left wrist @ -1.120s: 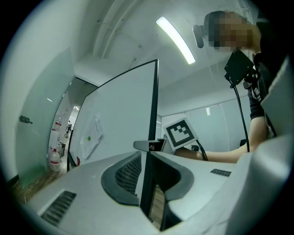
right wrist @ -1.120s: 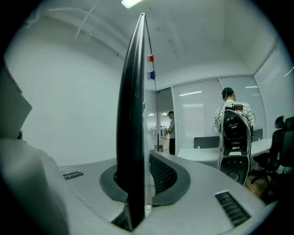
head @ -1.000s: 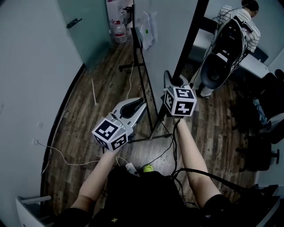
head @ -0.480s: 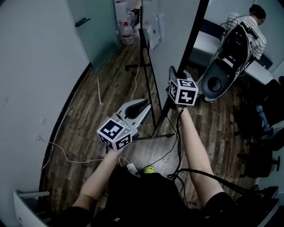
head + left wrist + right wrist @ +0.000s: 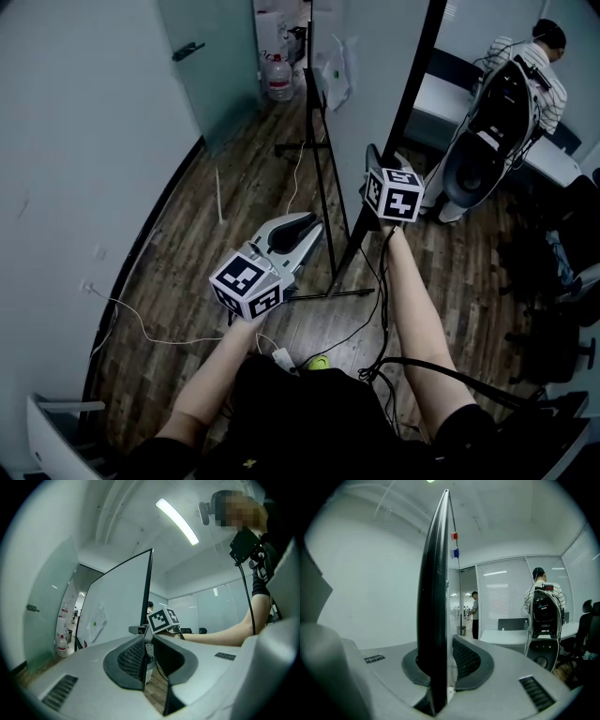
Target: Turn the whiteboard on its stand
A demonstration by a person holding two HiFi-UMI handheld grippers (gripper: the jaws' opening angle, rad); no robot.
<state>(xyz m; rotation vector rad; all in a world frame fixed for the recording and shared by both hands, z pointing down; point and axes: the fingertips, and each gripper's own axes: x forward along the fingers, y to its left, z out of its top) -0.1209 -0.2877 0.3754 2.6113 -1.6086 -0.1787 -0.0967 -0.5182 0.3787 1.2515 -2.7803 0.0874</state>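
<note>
A: Entry one, the whiteboard (image 5: pixel 375 66)?
B: Standing upright on its black stand (image 5: pixel 324 192) mid-room, running away from the near side. The right gripper (image 5: pixel 373 164) is clamping its near black edge, a pad pressing on each face. The left gripper (image 5: pixel 306 225) is hovering just left of the stand, jaws a narrow slit apart, holding nothing.
A: Surroundings?
B: A sheet of paper (image 5: pixel 336 64) is hanging on the board's left face. A water bottle (image 5: pixel 278 79) is standing far left. A person in a striped shirt (image 5: pixel 536 56) is standing at a desk (image 5: pixel 436 94) far right. A black cable (image 5: pixel 382 286) is trailing near the stand's foot, by a power strip (image 5: pixel 278 356).
A: Changes since a second ago?
B: The grip is staying the same. The whole head view is sitting further right, board and bottle alike.
</note>
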